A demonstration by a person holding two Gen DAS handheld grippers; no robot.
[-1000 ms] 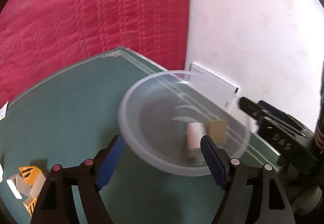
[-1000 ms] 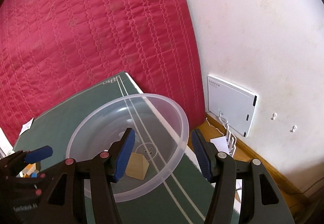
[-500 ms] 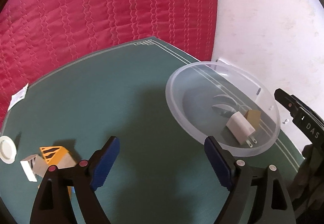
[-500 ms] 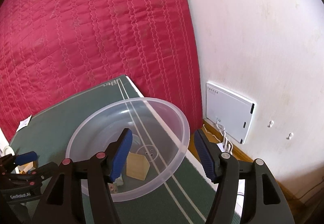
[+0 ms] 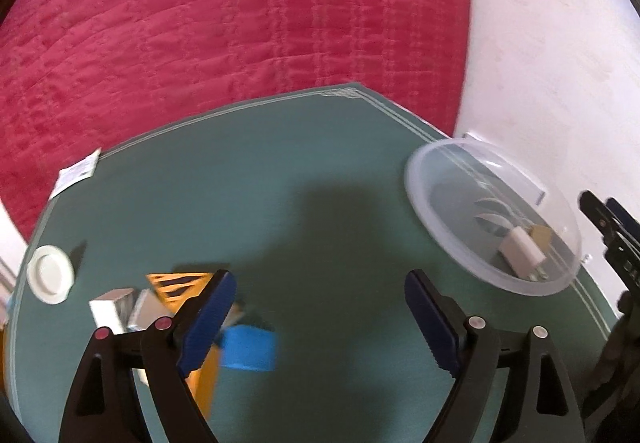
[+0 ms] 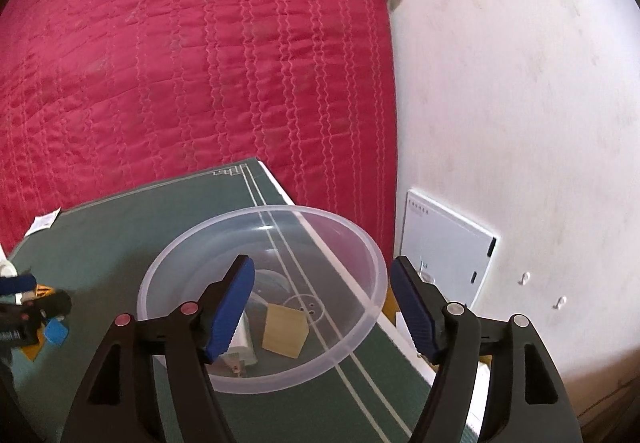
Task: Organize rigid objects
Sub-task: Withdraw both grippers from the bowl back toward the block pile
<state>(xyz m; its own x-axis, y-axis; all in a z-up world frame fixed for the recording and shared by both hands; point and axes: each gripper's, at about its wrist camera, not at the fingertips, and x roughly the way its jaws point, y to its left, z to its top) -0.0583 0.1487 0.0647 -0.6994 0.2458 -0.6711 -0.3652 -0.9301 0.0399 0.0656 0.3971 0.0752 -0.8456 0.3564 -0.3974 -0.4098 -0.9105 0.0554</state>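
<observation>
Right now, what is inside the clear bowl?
Inside the bowl lie a wooden block and a white charger. In the right wrist view the right claw's left finger covers most of the charger.

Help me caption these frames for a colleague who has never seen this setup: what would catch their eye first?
The big red quilted cover fills the background behind the green table. Near the table's far right edge sits a clear plastic bowl holding a wooden block and a white charger. At the left, a blue block and small boxes lie by the left gripper, its jaws opening, empty.
</observation>
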